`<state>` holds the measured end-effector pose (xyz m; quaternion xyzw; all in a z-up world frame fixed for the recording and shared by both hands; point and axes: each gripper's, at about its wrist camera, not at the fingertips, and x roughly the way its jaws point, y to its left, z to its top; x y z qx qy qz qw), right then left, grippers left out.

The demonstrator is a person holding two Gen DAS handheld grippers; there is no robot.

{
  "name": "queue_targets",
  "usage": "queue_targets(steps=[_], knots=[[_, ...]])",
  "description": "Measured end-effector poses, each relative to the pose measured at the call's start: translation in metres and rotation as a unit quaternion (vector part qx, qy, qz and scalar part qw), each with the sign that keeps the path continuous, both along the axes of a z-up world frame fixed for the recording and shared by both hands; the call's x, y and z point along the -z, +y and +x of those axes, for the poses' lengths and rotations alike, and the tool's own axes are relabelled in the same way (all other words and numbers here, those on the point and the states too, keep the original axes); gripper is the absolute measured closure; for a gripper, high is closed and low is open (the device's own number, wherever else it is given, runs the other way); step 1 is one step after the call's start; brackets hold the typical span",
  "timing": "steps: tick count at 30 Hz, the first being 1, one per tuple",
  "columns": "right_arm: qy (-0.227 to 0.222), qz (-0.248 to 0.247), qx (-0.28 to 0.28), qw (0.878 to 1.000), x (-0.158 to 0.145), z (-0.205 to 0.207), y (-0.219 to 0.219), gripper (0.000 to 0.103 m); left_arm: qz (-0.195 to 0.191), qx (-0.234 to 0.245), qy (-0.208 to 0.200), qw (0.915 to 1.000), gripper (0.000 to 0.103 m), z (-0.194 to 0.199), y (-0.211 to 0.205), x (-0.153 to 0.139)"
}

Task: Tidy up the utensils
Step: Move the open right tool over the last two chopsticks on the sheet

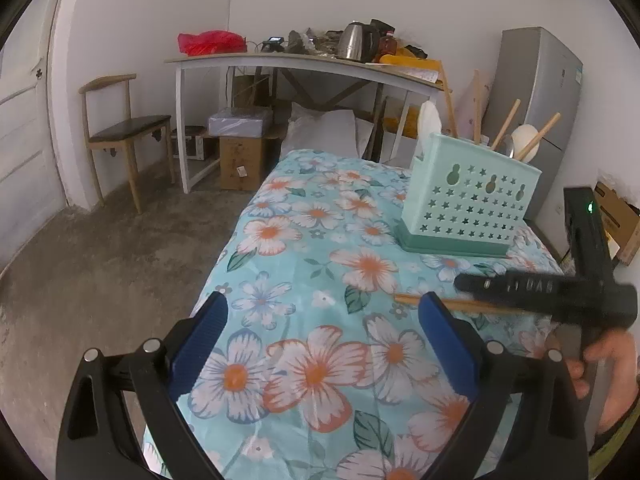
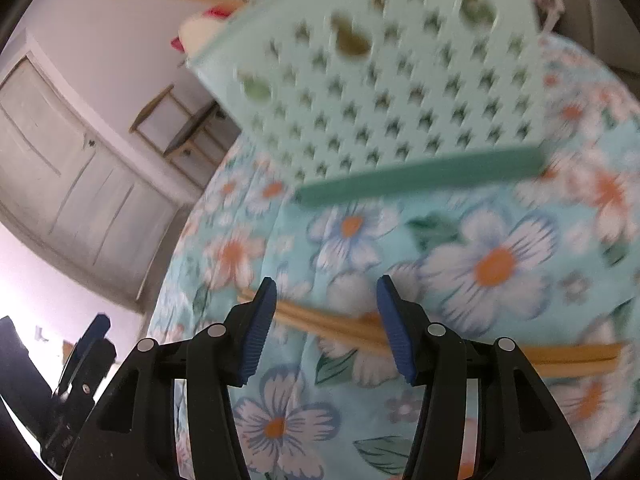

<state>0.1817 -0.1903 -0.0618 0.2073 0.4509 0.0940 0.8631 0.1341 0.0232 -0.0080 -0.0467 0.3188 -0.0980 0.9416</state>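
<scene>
A pair of wooden chopsticks [image 2: 332, 326] lies flat on the floral cloth; it also shows in the left wrist view [image 1: 460, 303]. My right gripper [image 2: 326, 308] is open and hangs just above the chopsticks, a finger on either side of them. In the left wrist view the right gripper [image 1: 520, 288] shows as a blurred black body over the chopsticks. A mint green utensil holder [image 1: 466, 204] stands beyond, with wooden handles and a white spoon in it; it fills the top of the right wrist view [image 2: 380, 80]. My left gripper [image 1: 322, 322] is open and empty above the cloth.
The floral cloth [image 1: 312, 248] covers a table whose left edge drops to a concrete floor. A wooden chair [image 1: 124, 136], a white side table [image 1: 280, 60] with a kettle and clutter, boxes and a grey fridge [image 1: 540, 92] stand behind.
</scene>
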Motion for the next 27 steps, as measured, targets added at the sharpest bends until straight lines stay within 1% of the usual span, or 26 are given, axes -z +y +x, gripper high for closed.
queue_targets(steps=[2,8,12,15,18,22,27], knots=[[-0.003,-0.004,-0.016,1.0,0.0,-0.004,0.007,0.052,0.0,-0.001,0.001,1.0,0.009,0.001,0.002,0.001],[-0.018,0.004,-0.065,0.998,-0.005,-0.026,0.024,0.052,-0.008,-0.007,0.009,0.9999,0.009,0.001,0.003,0.003],[-0.014,0.014,-0.099,0.995,-0.003,-0.044,0.035,0.052,-0.011,-0.01,0.009,0.9999,0.009,-0.002,0.005,0.001],[-0.01,0.004,-0.114,0.993,-0.001,-0.057,0.045,0.052,-0.014,-0.012,0.006,0.9998,0.009,-0.006,0.007,-0.001],[-0.015,-0.006,-0.119,0.993,-0.001,-0.069,0.051,0.052,-0.014,-0.014,0.003,0.9998,0.009,-0.009,0.009,-0.004],[-0.024,-0.001,-0.115,0.993,-0.008,-0.08,0.053,0.052,-0.015,-0.015,0.0,0.9998,0.009,-0.012,0.012,-0.006],[-0.037,-0.001,-0.09,0.995,-0.021,-0.086,0.041,0.052,-0.016,-0.016,0.0,0.9998,0.009,-0.014,0.013,-0.007]])
